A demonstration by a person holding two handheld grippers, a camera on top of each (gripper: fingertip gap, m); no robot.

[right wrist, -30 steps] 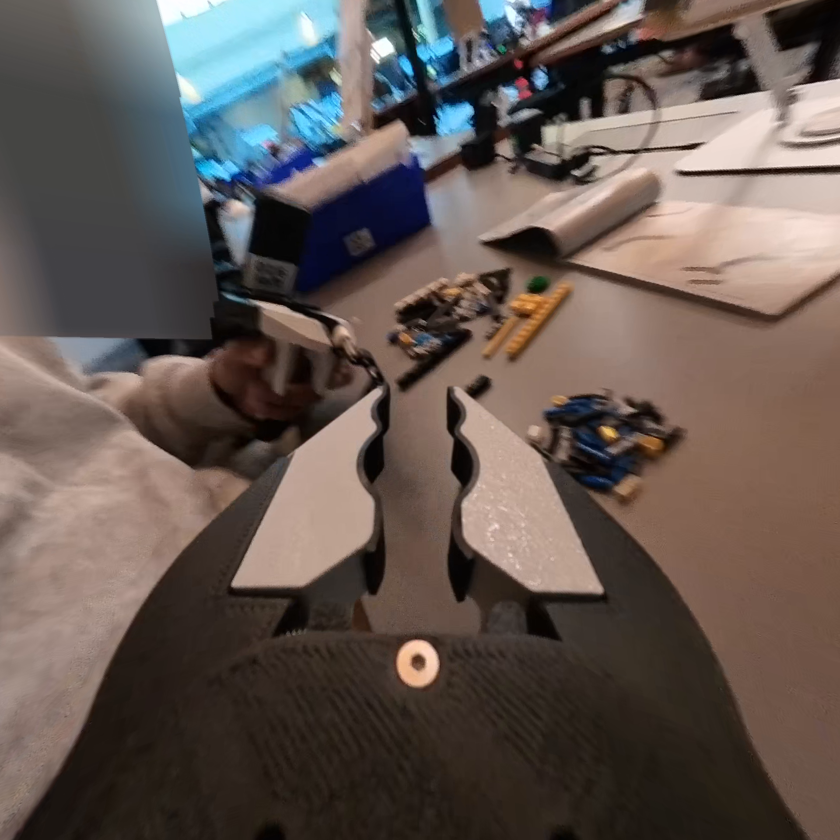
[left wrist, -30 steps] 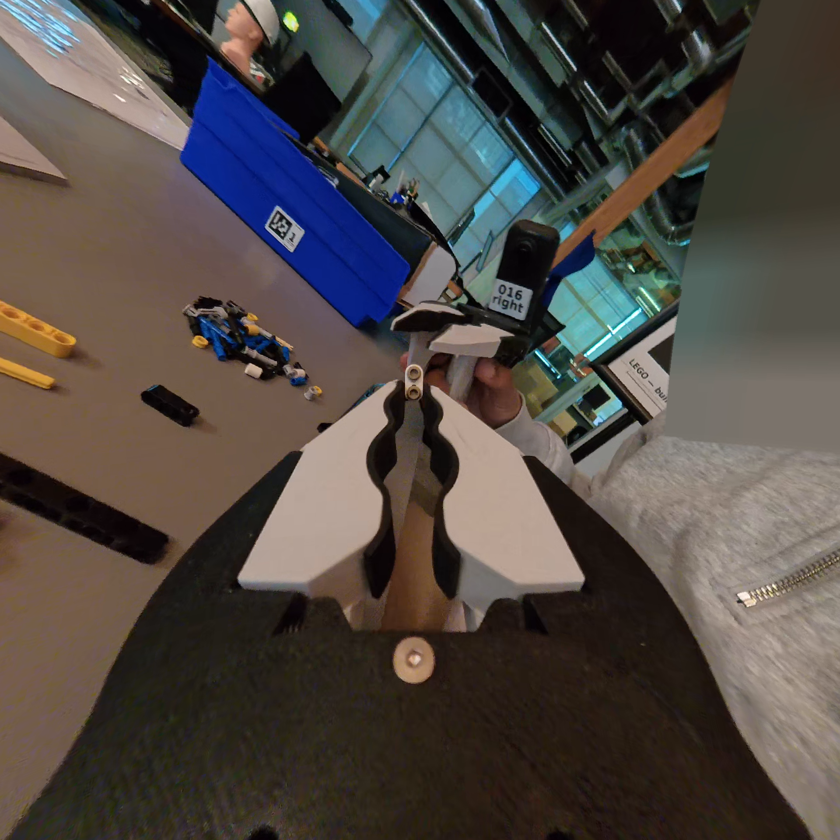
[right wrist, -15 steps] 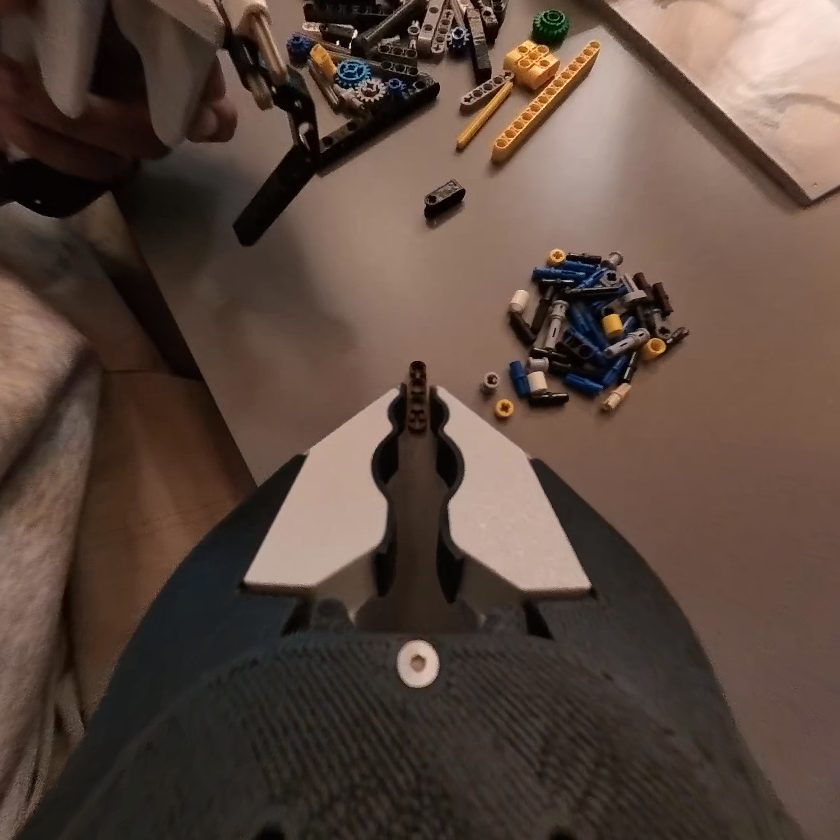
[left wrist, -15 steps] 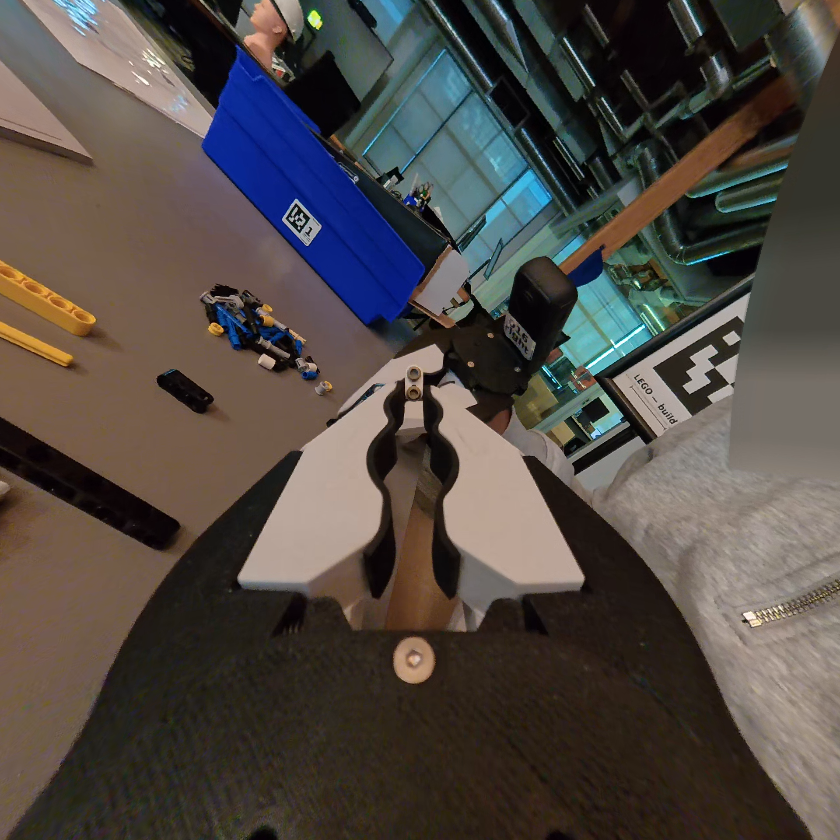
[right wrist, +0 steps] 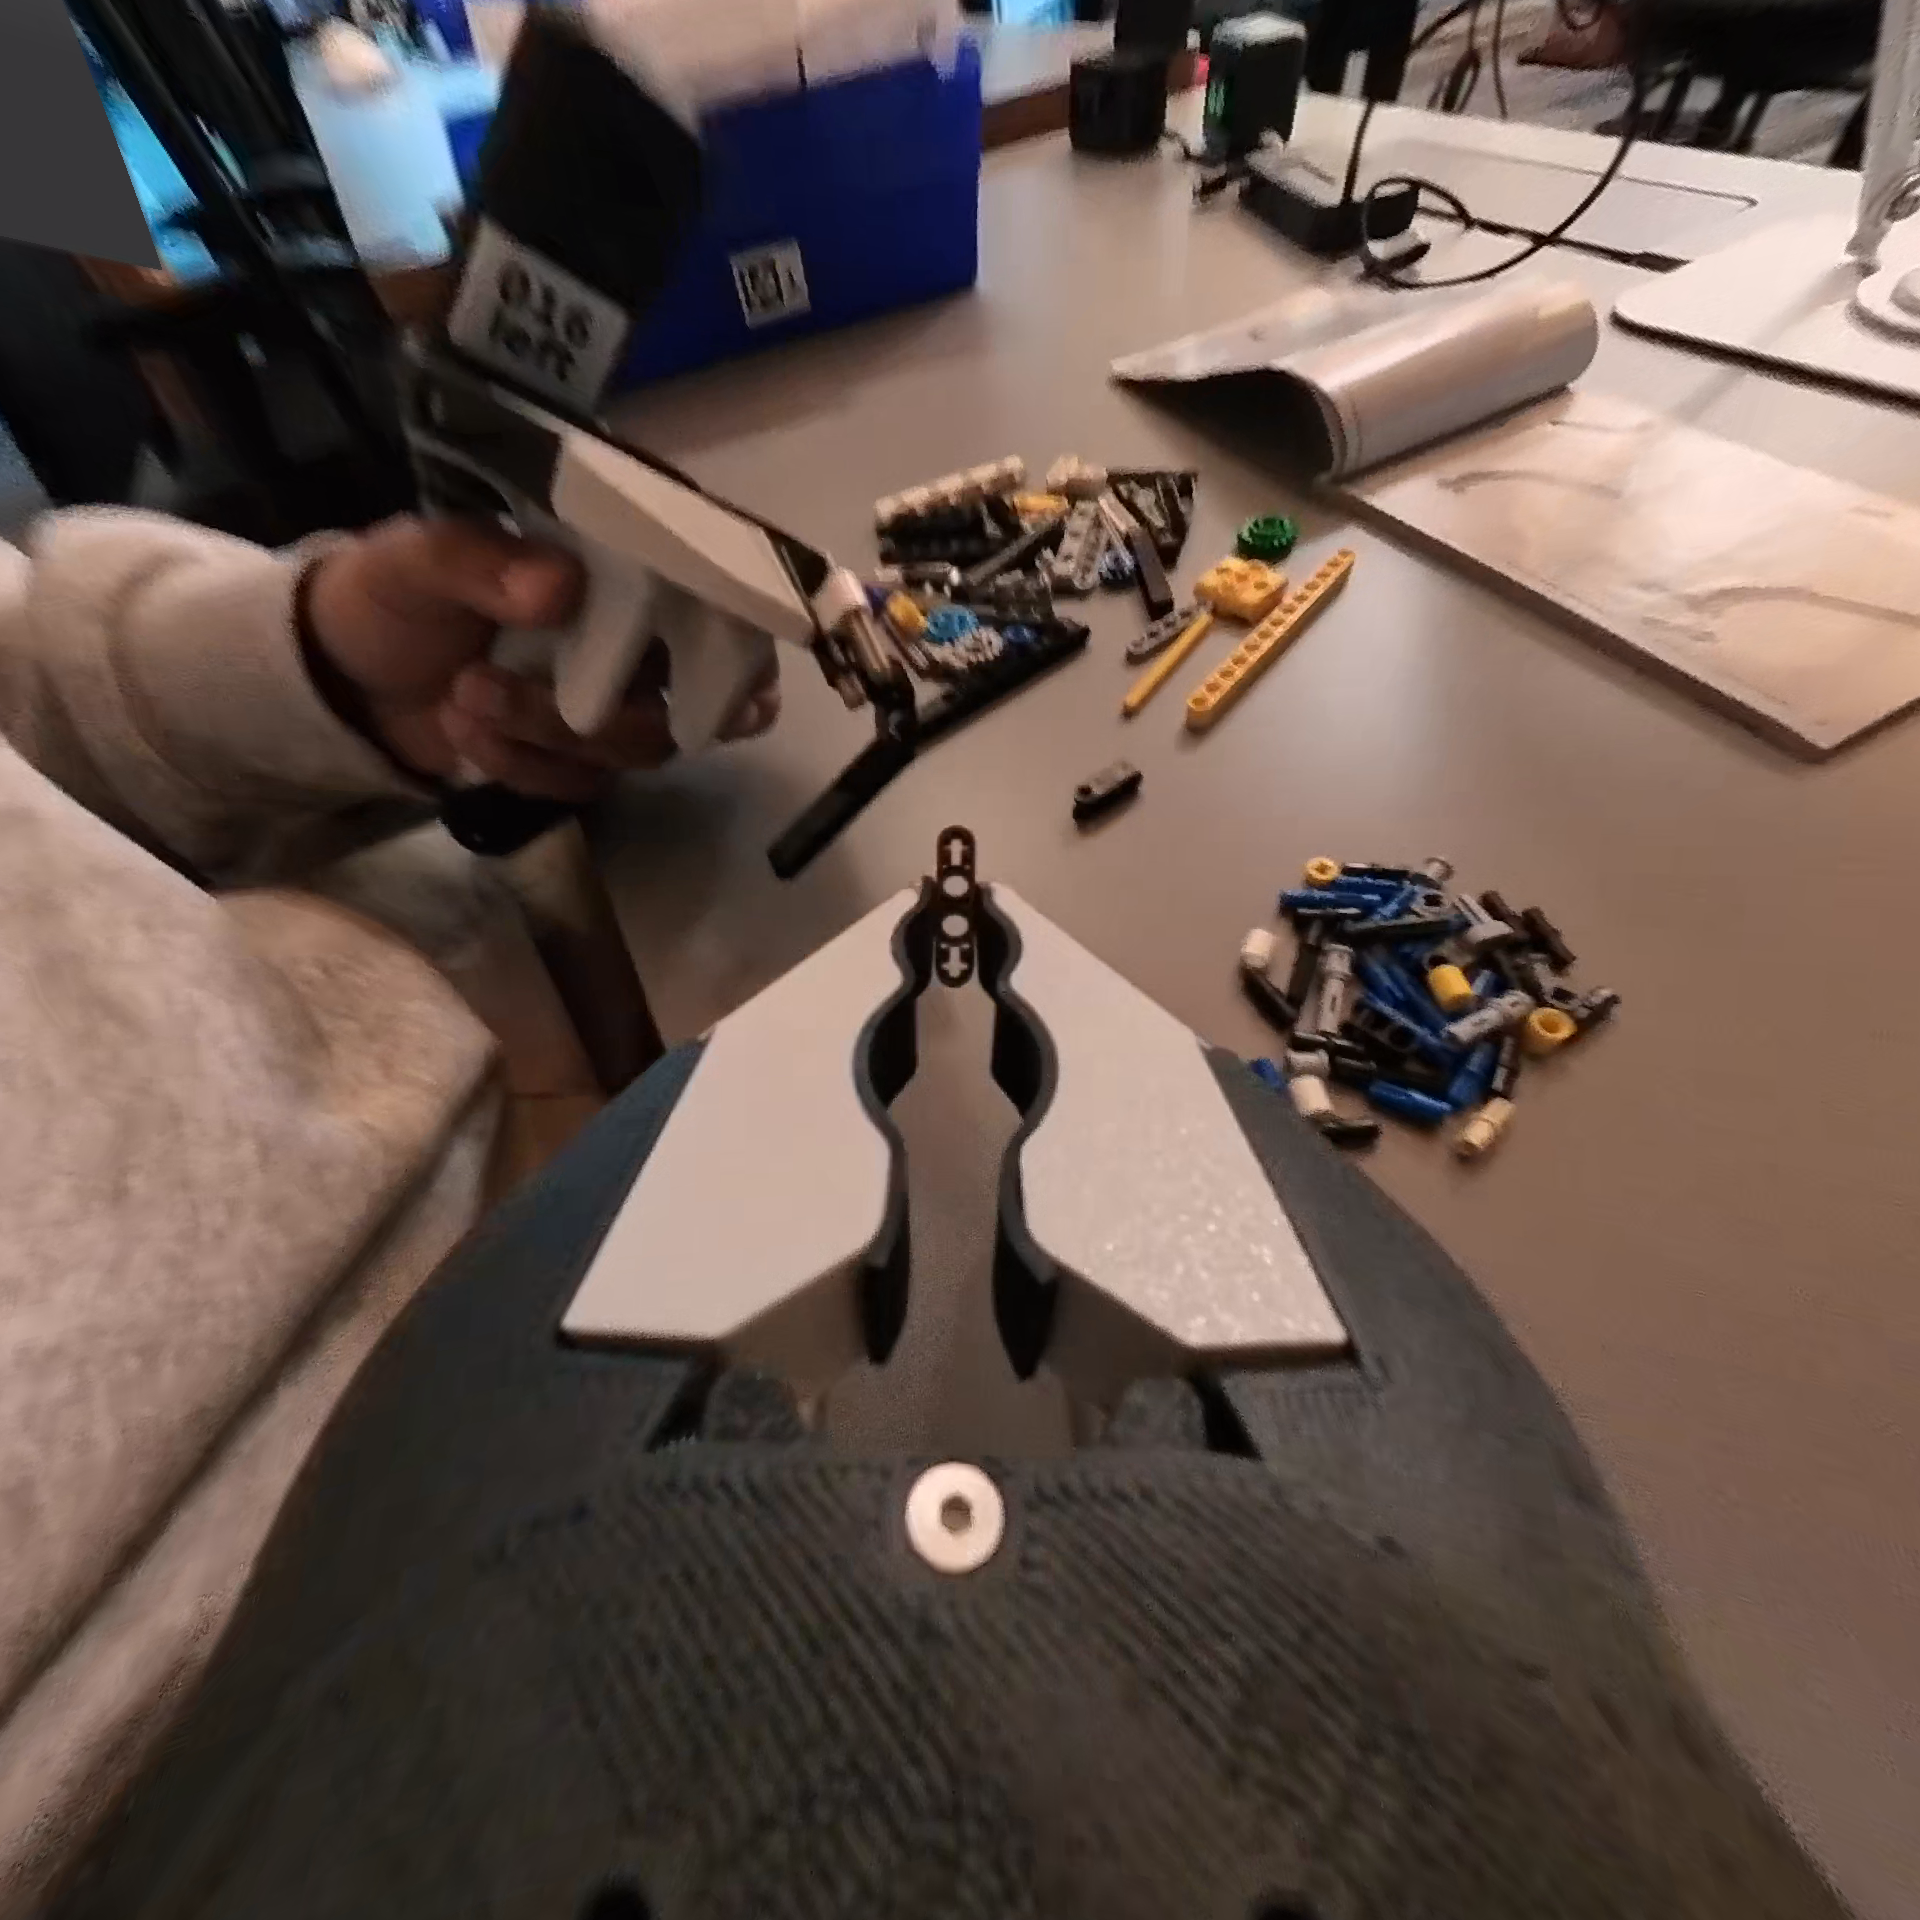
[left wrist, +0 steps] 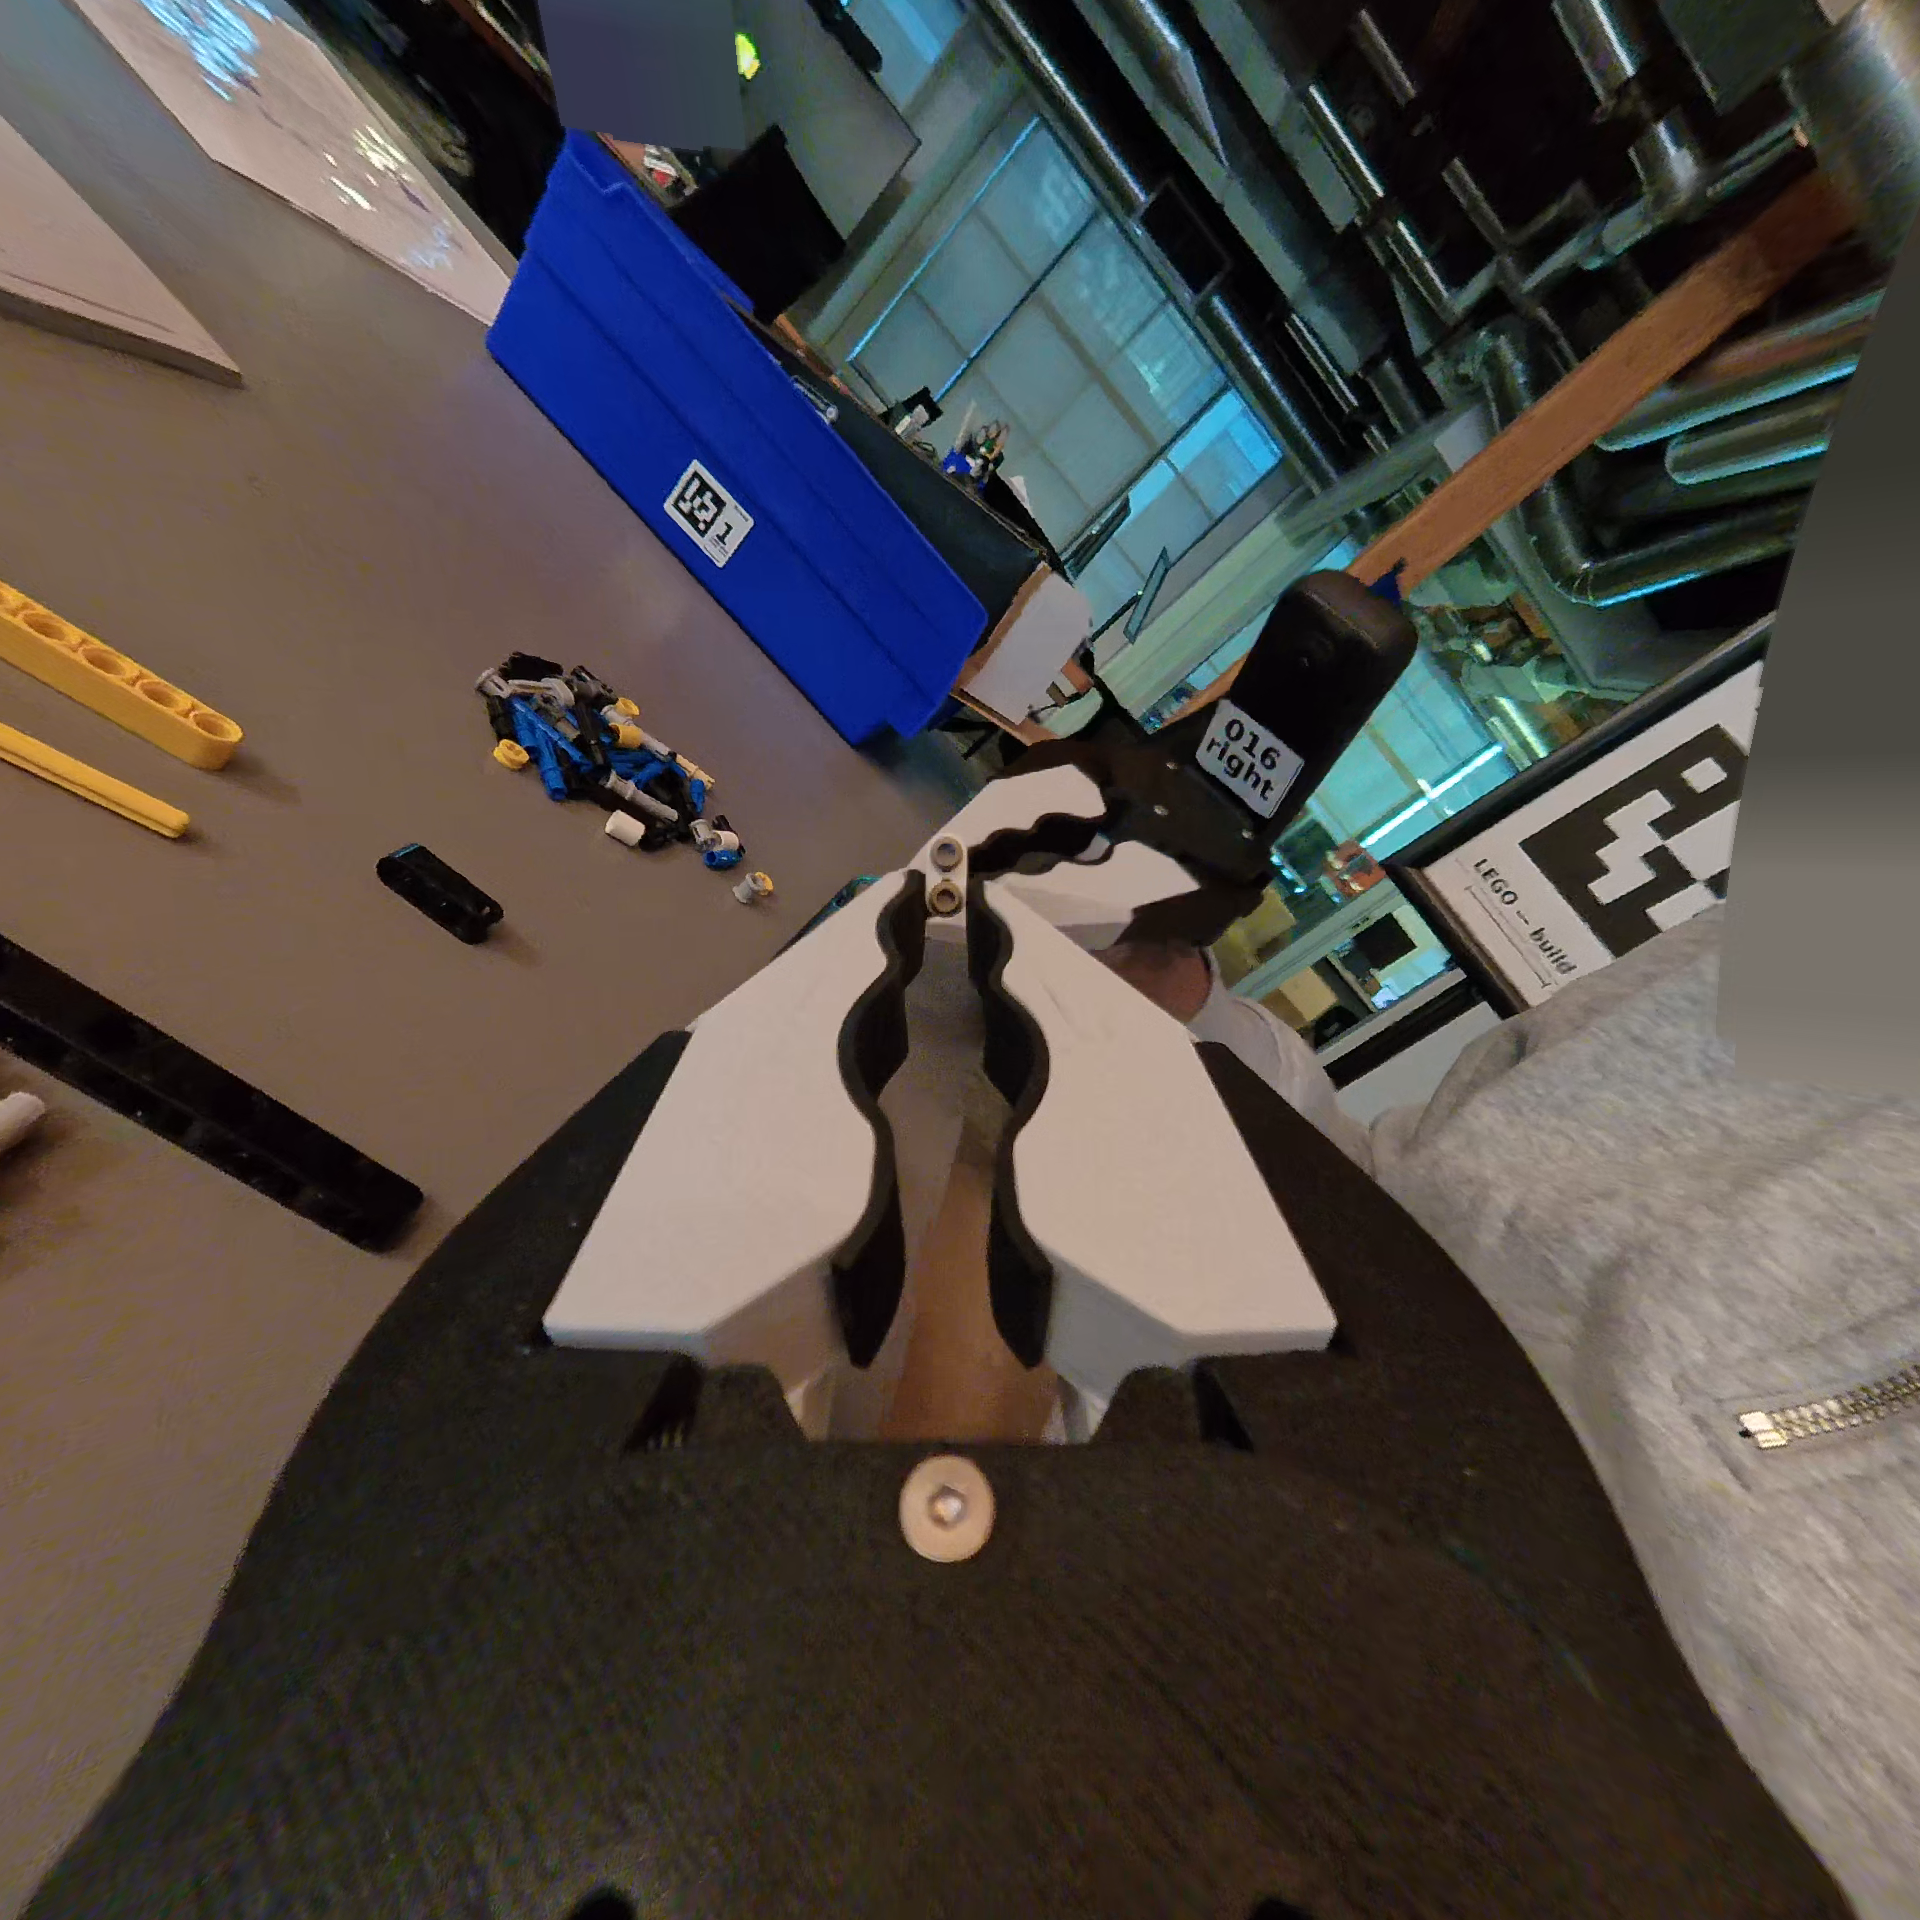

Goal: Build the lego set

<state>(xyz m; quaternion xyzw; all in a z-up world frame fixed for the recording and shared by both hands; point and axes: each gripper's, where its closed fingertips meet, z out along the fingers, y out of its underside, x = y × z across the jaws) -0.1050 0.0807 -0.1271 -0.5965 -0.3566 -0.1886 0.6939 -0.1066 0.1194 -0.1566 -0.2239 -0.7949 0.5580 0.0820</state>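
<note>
The left tongs [left wrist: 943, 883] are pressed nearly together, pinching a small grey connector with two round holes [left wrist: 944, 875] at their very tips; one hole sticks out past the tips. To their left on the grey surface [left wrist: 312, 540] lie a long black beam [left wrist: 197, 1101], two yellow beams [left wrist: 114, 675], a short black piece [left wrist: 438, 894] and a pile of blue, black and grey pins [left wrist: 603, 758]. Beyond the pile stands a blue bin [left wrist: 727, 499]. Just past the tips and slightly to their right is the right tongs [left wrist: 1039, 831], held in a hand. Farther right is a grey zipped sleeve [left wrist: 1662, 1299].

In the right wrist view, the left tongs [right wrist: 852, 655] sit up and to the left, gripped by a hand [right wrist: 447, 644], with the connector at their tips. The right tongs [right wrist: 954, 894] are closed on a thin black liftarm with round and cross holes [right wrist: 954, 883], whose top end juts beyond the tips. Ahead of them lie the long black beam [right wrist: 904, 748] and a heap of mixed parts [right wrist: 1039, 540]. To the right are the short black piece [right wrist: 1107, 790], the yellow beams [right wrist: 1268, 634] and the pin pile [right wrist: 1423, 997]. An open booklet [right wrist: 1455, 353] lies at the far right.

A second ago the right tongs were spread and empty; half a second ago they had closed on the liftarm low over the surface, and they now sit higher and nearer the left tongs. The left tongs have kept their pinch on the connector throughout.
</note>
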